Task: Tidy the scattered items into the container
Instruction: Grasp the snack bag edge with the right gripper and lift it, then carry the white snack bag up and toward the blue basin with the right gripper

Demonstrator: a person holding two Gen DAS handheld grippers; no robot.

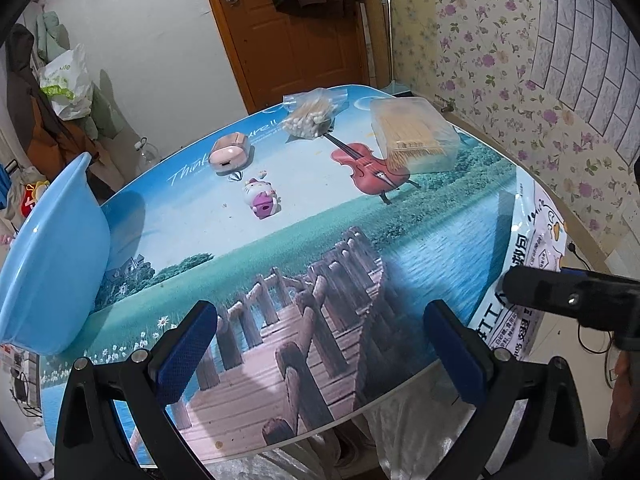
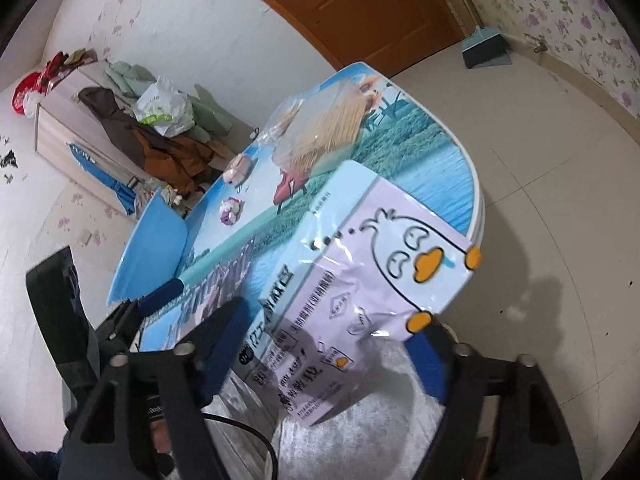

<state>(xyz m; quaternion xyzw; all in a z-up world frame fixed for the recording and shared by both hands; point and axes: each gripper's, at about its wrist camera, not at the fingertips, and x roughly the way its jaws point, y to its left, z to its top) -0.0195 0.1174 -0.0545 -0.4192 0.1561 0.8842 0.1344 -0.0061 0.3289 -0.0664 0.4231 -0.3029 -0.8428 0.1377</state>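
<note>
A light blue basin [image 1: 52,256] stands at the table's left edge; it also shows in the right wrist view [image 2: 152,248]. On the table lie a pink earbud case [image 1: 230,154], a Hello Kitty figure [image 1: 262,198], a bag of cotton swabs [image 1: 314,114] and a clear box of toothpicks [image 1: 414,136]. A duck-print snack bag [image 2: 360,280] overhangs the near right edge. My left gripper [image 1: 320,348] is open and empty above the near edge. My right gripper [image 2: 324,344] is open, its fingers on either side of the snack bag's lower end.
The round table [image 1: 304,280] has a printed scenery cloth. Around it are a wooden door [image 1: 296,32], flowered wallpaper [image 1: 500,60], and a cabinet piled with clothes and a plastic bag [image 2: 160,108]. A dustpan [image 2: 486,48] leans by the far wall.
</note>
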